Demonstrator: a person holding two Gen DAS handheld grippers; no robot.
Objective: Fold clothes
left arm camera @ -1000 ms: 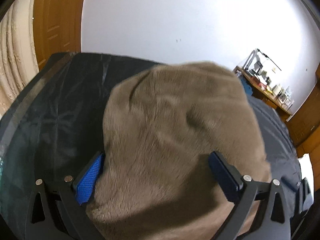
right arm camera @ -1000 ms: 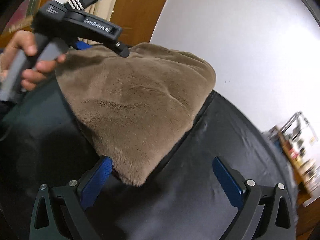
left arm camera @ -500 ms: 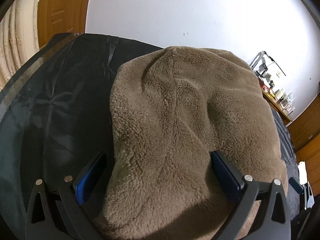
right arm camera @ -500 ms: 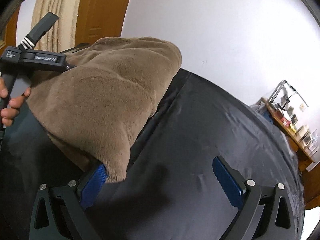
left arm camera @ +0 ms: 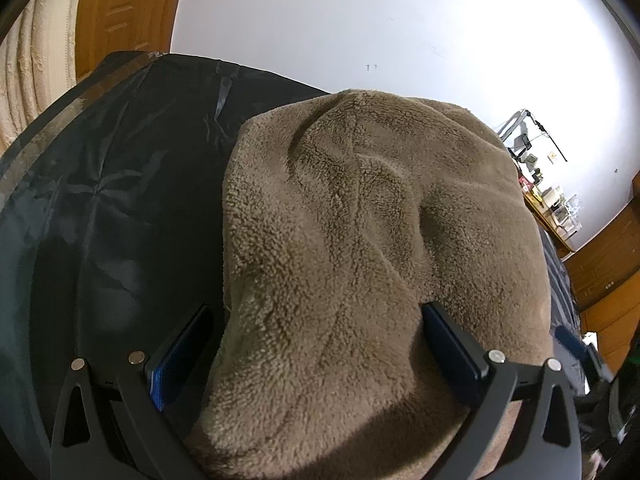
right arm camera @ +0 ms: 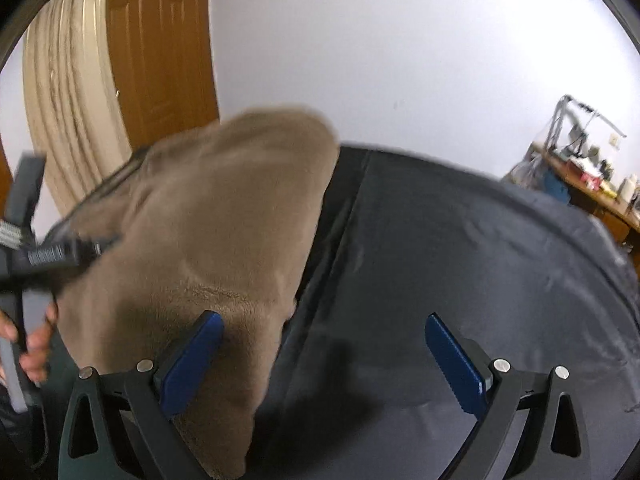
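A folded brown fleece garment (left arm camera: 360,240) lies on the black sheet (left arm camera: 120,184). My left gripper (left arm camera: 316,344) is open, its blue pads on either side of the garment's near end, not pinching it. In the right wrist view the garment (right arm camera: 208,224) sits at the left on the sheet. My right gripper (right arm camera: 328,356) is open, its left pad (right arm camera: 192,360) against the garment's near right edge, its right pad over bare sheet. The left gripper's body (right arm camera: 40,256) and the hand holding it show at the far left.
The black sheet (right arm camera: 460,264) spreads wide to the right of the garment. A white wall, a wooden door (right arm camera: 160,48) and a cream curtain (right arm camera: 60,100) stand behind. A cluttered wooden desk (right arm camera: 588,184) is at the far right.
The right gripper has swung left toward the garment's right edge, its left pad now against the fleece. The left gripper stayed open around the near end; the garment settled lower.
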